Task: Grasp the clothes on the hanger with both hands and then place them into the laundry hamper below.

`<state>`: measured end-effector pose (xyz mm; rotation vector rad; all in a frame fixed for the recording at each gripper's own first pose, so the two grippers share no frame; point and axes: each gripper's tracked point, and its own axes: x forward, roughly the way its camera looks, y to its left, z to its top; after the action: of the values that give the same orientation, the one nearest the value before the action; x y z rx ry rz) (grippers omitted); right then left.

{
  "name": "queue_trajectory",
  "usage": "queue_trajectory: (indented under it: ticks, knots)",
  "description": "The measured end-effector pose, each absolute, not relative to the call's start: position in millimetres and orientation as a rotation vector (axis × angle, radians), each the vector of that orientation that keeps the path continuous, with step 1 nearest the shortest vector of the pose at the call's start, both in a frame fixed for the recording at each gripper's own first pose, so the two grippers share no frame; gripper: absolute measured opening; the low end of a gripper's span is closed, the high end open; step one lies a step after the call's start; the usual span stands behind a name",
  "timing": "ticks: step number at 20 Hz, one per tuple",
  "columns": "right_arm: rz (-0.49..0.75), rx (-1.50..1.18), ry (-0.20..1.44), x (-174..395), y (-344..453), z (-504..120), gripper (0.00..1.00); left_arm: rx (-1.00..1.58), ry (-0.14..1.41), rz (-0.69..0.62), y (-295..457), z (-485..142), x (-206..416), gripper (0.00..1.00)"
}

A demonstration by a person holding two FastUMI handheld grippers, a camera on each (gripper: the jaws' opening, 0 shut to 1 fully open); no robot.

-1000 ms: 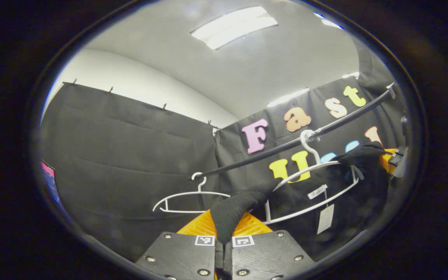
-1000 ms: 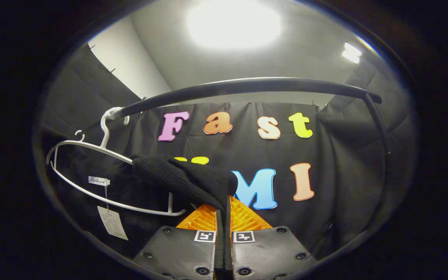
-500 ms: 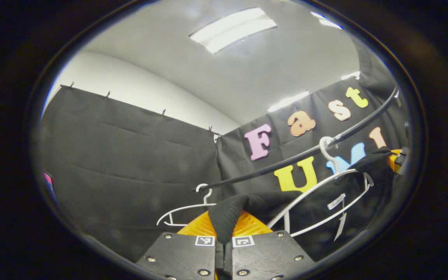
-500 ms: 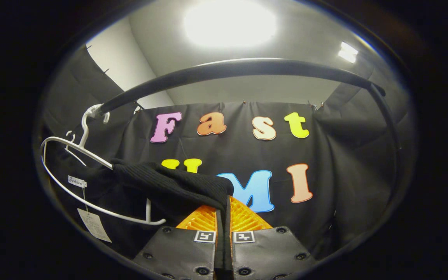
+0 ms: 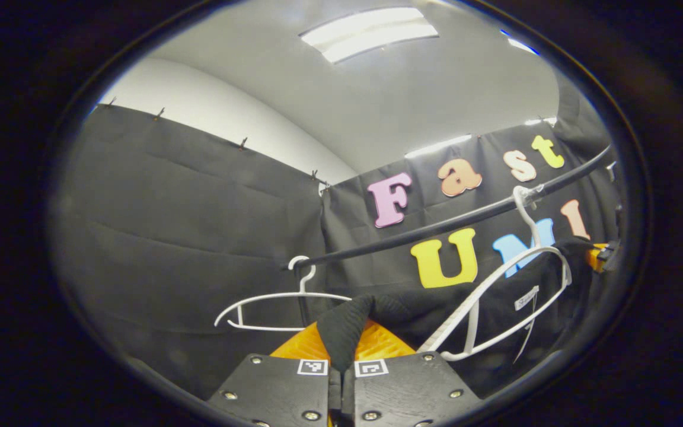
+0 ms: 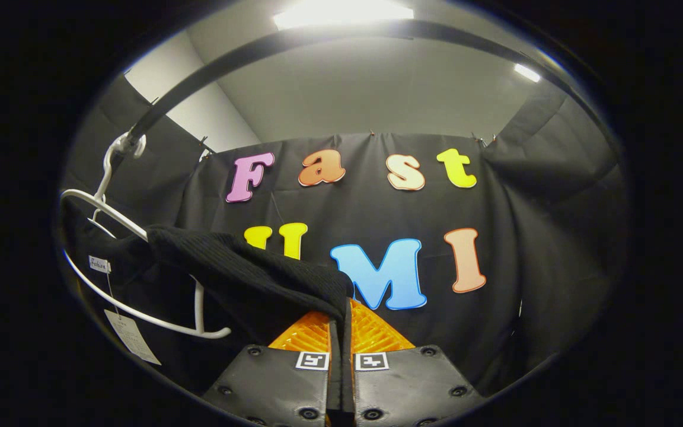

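The garment point(image 5: 377, 311), a black knit, hangs stretched between my two tongs, part of it draped on the white hanger point(image 5: 495, 308) whose hook sits on the black rail point(image 5: 436, 228). In the left gripper view my left tongs point(image 5: 341, 344) are clenched on a bunched fold of the knit, which rises between the two fingers and runs off to the right toward the hanger. At the far right edge of that view my right tongs point(image 5: 599, 256) show small, touching the other end of the cloth. A second hanger point(image 5: 276, 302), bare, hangs on the rail to the left.

In the right gripper view my right tongs point(image 6: 341, 332) are clamped on the garment point(image 6: 246, 276), both fingers pressed together with the knit caught at their tips. From there the cloth slopes up and left onto the hanger point(image 6: 134, 279). A paper tag point(image 6: 131, 336) dangles below a small label point(image 6: 99, 264) near the hanger's lower bar. The rail point(image 6: 318, 38) arches overhead.
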<state>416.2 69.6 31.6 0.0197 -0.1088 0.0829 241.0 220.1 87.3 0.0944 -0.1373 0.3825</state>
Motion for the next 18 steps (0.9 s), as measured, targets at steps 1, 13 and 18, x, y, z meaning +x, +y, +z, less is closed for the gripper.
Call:
queue_trajectory:
  ticks: [1,13,18]
  knots:
    - [0.076,0.029,-0.087,422,67,26,0.02,0.072,-0.125,0.375,225,80,245,0.01]
    - [0.067,0.033,0.119,427,62,-62,0.02,0.074,-0.002,0.311,200,-4,256,0.02]
    - [0.075,0.011,0.150,407,58,-81,0.02,0.083,0.044,0.264,179,-29,245,0.02]
